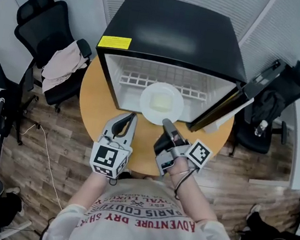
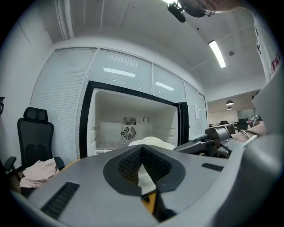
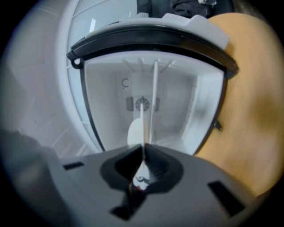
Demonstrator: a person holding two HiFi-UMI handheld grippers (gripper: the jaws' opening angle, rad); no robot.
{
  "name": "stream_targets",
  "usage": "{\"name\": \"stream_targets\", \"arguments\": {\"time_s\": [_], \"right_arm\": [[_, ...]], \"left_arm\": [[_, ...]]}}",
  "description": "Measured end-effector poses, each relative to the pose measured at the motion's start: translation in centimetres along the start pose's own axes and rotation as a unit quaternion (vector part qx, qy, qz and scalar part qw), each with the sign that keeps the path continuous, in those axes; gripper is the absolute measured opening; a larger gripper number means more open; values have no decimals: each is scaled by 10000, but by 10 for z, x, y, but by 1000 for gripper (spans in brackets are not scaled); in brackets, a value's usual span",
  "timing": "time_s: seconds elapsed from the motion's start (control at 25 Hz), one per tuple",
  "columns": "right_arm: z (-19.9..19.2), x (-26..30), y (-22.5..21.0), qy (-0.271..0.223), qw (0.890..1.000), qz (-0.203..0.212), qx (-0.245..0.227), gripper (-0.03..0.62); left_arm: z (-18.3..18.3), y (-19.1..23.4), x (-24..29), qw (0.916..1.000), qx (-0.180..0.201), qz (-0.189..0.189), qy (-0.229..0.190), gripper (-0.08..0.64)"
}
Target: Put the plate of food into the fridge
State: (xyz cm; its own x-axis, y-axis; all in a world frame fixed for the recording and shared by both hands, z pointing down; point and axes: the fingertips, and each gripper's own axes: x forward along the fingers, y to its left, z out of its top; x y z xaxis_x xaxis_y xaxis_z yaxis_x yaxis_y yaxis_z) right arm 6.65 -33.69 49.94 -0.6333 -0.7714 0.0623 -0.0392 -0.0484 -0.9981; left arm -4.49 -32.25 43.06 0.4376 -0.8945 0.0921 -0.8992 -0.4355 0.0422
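Observation:
A white plate (image 1: pixel 162 103) with pale food sits at the mouth of the open black mini fridge (image 1: pixel 173 34) on the round wooden table (image 1: pixel 94 103). My right gripper (image 1: pixel 166 123) is shut on the plate's near rim. In the right gripper view the plate (image 3: pixel 135 131) runs edge-on from the right gripper (image 3: pixel 143 153) into the white fridge interior (image 3: pixel 177 102). My left gripper (image 1: pixel 133 116) is shut, just left of the plate's rim; whether it touches is unclear. In the left gripper view the left gripper (image 2: pixel 142 150) points at the plate (image 2: pixel 153 142) and the fridge (image 2: pixel 133 111).
The fridge door (image 1: pixel 223 107) stands open to the right. A wire shelf (image 1: pixel 144 81) lies deep inside. A black chair (image 1: pixel 49 47) with a pink cloth (image 1: pixel 63 65) stands left of the table, another chair (image 1: pixel 274 101) to the right. A cable (image 1: pixel 46 152) trails over the wooden floor.

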Motion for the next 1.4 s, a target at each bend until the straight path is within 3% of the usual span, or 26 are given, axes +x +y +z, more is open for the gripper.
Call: {"name": "stream_targets", "arguments": {"time_s": [1.12,1.4], "right_arm": [[41,82,-13,-782,9956,-481,209,38],[49,90,-8,-861,9954,-355,216,49]], "left_arm": [[-20,63,53,9993,-189,-118,309,26],[-23,61,53,9992,-198,-110,321,26]]}}
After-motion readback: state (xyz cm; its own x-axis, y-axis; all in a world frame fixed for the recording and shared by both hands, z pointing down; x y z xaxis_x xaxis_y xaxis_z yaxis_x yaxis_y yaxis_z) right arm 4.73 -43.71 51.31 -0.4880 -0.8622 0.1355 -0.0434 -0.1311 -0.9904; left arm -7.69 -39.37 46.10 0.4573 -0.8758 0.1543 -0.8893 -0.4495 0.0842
